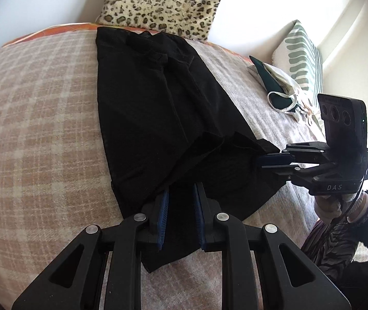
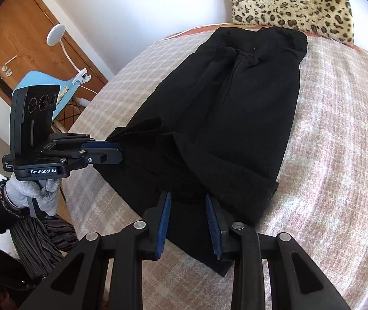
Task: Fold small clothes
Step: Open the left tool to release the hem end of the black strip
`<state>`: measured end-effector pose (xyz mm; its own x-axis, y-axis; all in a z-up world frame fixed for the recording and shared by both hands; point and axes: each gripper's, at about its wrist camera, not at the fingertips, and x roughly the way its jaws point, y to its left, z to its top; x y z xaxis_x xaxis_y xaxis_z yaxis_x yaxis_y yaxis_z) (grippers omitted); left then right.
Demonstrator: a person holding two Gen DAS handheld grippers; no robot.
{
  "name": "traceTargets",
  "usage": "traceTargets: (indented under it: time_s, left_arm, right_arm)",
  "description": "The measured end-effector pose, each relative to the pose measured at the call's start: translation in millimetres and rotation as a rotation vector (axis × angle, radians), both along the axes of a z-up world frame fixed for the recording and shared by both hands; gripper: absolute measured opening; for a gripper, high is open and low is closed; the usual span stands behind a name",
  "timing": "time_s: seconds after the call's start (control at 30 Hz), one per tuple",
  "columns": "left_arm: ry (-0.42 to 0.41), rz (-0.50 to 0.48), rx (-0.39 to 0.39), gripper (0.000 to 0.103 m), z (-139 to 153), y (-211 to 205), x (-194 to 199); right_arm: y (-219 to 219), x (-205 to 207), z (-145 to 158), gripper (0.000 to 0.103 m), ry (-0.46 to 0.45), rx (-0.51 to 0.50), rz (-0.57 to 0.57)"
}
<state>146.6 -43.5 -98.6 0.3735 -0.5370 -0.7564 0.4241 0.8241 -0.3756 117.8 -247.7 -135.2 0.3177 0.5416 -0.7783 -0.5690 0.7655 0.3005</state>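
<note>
A black garment [image 1: 158,98] [image 2: 248,108] lies lengthwise on a plaid blanket [image 1: 42,108] [image 2: 338,155], its far end by a leopard cushion. Its near end is bunched into loose folds. In the left wrist view, my left gripper [image 1: 182,188] is over the near hem, blue pads apart, black cloth lying in the gap without being pinched. My right gripper [image 2: 188,196] stands open in the same way over the hem's other side. Each gripper shows in the other's view at the cloth's side edge: the right gripper [image 1: 257,161] and the left gripper [image 2: 119,152], where a raised cloth corner touches the tips.
A leopard cushion [image 1: 163,2] [image 2: 292,2] leans on the wall at the far end. A green-striped pillow [image 1: 300,54] and a green and white cloth [image 1: 274,87] lie to the right. A blue chair [image 2: 42,85] and a wooden door [image 2: 29,38] are beyond the bed's left edge.
</note>
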Motion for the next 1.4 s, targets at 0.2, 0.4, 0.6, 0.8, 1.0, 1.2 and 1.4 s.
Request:
traceTargets:
  time_s: [0.2, 0.4, 0.6, 0.8, 1.0, 1.2, 1.4]
  left_arm:
    - [-0.047, 0.079, 0.003, 0.018, 11.8, 9.2, 18.9]
    - [-0.086, 0.052, -0.047, 0.018, 26.0, 12.3, 7.6]
    - [-0.047, -0.085, -0.137, 0.018, 29.1, 0.6, -19.5]
    - [0.030, -0.139, -0.092, 0.018, 7.3, -12.7, -20.9]
    - [0.022, -0.083, -0.009, 0.018, -3.4, -19.5, -4.0]
    - [0.014, 0.069, 0.026, 0.018, -7.5, -3.6, 26.4]
    - [0.011, 0.157, 0.086, 0.018, -12.5, 4.8, 40.9]
  right_arm:
    - [-2.2, 22.7, 11.8, 0.030, -0.075, -0.032, -0.095]
    - [-23.9, 30.9, 29.3, 0.031, -0.089, 0.051, -0.156]
    - [-8.7, 10.0, 31.7, 0.031, -0.025, 0.167, 0.065]
    - [18.5, 0.3, 8.1, 0.031, 0.048, 0.075, 0.216]
    - [20.9, 23.7, -2.8, 0.031, 0.015, 0.016, 0.116]
    - [9.3, 51.5, 1.3, 0.031, -0.039, -0.021, -0.051]
    - [3.5, 56.6, 4.4, 0.030, -0.079, -0.068, -0.106]
